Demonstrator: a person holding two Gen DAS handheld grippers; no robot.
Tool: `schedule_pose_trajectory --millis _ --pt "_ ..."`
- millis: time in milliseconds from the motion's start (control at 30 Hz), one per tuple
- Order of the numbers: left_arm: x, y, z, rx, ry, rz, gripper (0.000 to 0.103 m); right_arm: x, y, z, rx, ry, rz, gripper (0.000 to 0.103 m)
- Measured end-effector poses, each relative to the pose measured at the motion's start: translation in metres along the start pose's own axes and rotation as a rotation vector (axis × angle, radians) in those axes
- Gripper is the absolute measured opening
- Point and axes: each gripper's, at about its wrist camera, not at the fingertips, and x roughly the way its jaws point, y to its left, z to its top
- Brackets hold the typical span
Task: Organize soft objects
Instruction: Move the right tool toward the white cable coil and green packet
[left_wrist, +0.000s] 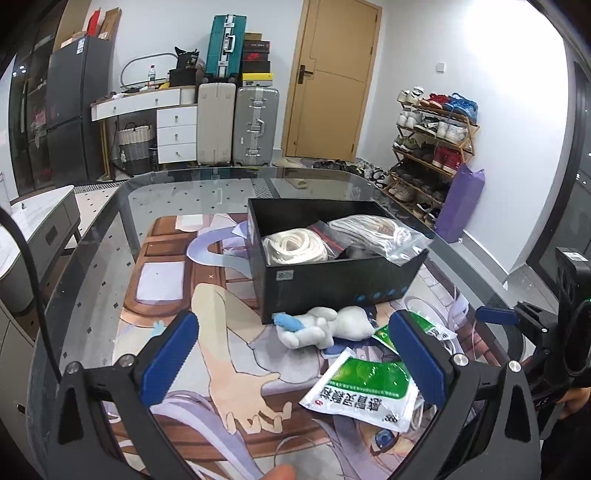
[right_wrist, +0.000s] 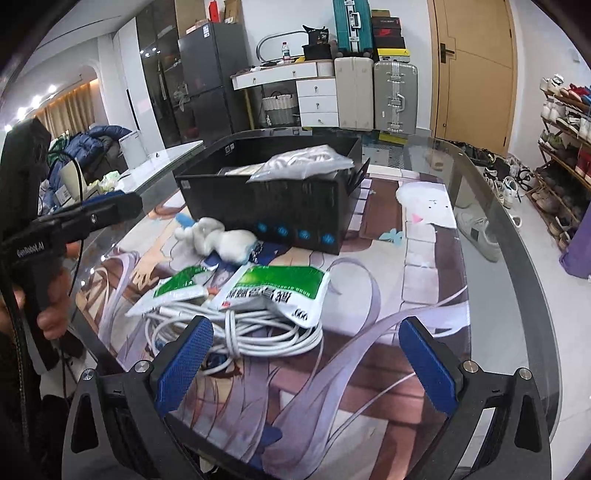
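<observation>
A black box stands on the glass table and holds a coiled white rope and a clear bag of white cord. A white plush toy lies against the box's near side. Two green-and-white sachets lie nearer, one over a white cable coil. My left gripper is open and empty, above the table just short of the plush. My right gripper is open and empty, near the cable coil.
The glass table lies over an anime-print mat. Its curved edge runs close on the right. A shoe rack, suitcases and a door stand behind. The right gripper shows at the right edge of the left wrist view.
</observation>
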Motion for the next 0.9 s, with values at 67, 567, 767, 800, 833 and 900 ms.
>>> schedule_pose_trajectory --millis 67,567,767,800,833,900 --pt "0.001 -0.001 -0.002 0.008 0.008 0.003 0.103 0.001 0.002 -0.004 0.002 0.009 0.021 0.102" --pt "0.007 -0.004 -0.01 0.022 0.047 -0.003 0.103 0.026 0.016 -0.012 -0.036 0.065 0.12 0.102" --pt "0.007 -0.005 -0.011 0.025 0.049 -0.009 0.103 0.033 0.016 -0.005 -0.021 0.067 0.097 0.102" --pt "0.007 -0.006 -0.012 0.027 0.05 -0.007 0.103 0.034 0.017 -0.003 -0.02 0.07 0.092 0.102" --pt "0.007 -0.006 -0.012 0.028 0.051 -0.003 0.103 0.035 0.017 -0.003 -0.018 0.071 0.088 0.102" --pt "0.008 -0.005 -0.013 0.024 0.054 0.002 0.103 0.037 0.018 -0.001 -0.013 0.068 0.076 0.102"
